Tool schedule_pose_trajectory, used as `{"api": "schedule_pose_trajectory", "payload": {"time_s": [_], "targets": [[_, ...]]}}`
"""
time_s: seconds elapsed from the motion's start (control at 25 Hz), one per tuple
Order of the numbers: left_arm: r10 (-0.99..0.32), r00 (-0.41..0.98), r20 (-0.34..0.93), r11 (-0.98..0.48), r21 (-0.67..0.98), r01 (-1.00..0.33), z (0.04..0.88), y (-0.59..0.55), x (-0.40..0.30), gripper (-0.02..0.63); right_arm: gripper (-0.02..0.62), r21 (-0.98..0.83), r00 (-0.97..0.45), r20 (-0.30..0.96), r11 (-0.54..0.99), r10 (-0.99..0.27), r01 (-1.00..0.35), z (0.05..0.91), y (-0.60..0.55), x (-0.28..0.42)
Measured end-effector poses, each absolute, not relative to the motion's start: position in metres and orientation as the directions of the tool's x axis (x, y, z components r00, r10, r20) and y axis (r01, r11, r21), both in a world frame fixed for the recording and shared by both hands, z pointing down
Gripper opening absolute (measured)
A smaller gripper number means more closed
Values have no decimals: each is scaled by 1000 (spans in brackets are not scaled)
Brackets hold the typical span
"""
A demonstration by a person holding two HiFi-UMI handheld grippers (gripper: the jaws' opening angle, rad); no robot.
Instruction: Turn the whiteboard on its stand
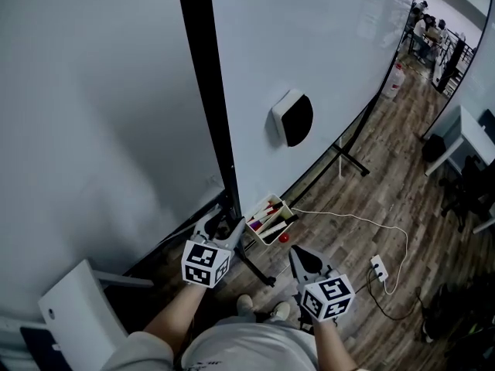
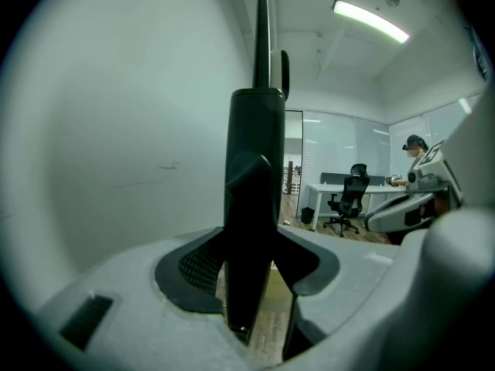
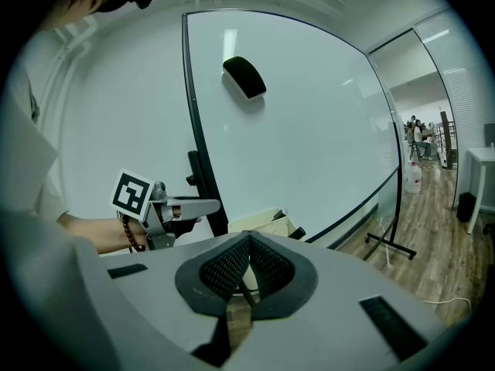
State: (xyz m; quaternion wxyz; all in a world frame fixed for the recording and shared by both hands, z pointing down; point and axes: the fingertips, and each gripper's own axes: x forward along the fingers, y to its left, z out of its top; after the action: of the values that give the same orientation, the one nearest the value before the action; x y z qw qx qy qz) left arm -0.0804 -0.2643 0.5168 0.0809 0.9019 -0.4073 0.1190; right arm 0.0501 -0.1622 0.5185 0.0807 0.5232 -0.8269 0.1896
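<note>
The left hand-held gripper [image 1: 226, 229] clamps its ribbed grey pads on the smooth black frame post [image 2: 254, 168] of the glossy whiteboard [image 1: 309, 45], low down. Just beside it the right hand-held gripper [image 1: 298, 255] hangs closed and empty. A cream marker tray [image 1: 282, 205] sits at the board's foot, above wood-plank floor [image 1: 402, 176] crossed by a white cable [image 1: 363, 221]. Higher on the board clings a rounded black-and-white eraser [image 1: 292, 118].

Eraser [image 1: 291, 118] on whiteboard [image 1: 309, 45]; marker tray [image 1: 269, 219] below; cable [image 1: 352, 217] on floor [image 1: 348, 250] right.
</note>
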Motion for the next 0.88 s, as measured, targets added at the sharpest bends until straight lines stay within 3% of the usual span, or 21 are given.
{"api": "schedule_pose_trajectory", "payload": {"time_s": [0.16,0.88], "targets": [[-720,635,281,-648,54,-759,533,-240,-115,200,-5,-218,-470,333,418,-818,-882,532,-147,18],[-751,589,299,-593,88,-800,513,-219,-135,201,-5,-221,-516,325,466,-793,-857,507,-136,23]]}}
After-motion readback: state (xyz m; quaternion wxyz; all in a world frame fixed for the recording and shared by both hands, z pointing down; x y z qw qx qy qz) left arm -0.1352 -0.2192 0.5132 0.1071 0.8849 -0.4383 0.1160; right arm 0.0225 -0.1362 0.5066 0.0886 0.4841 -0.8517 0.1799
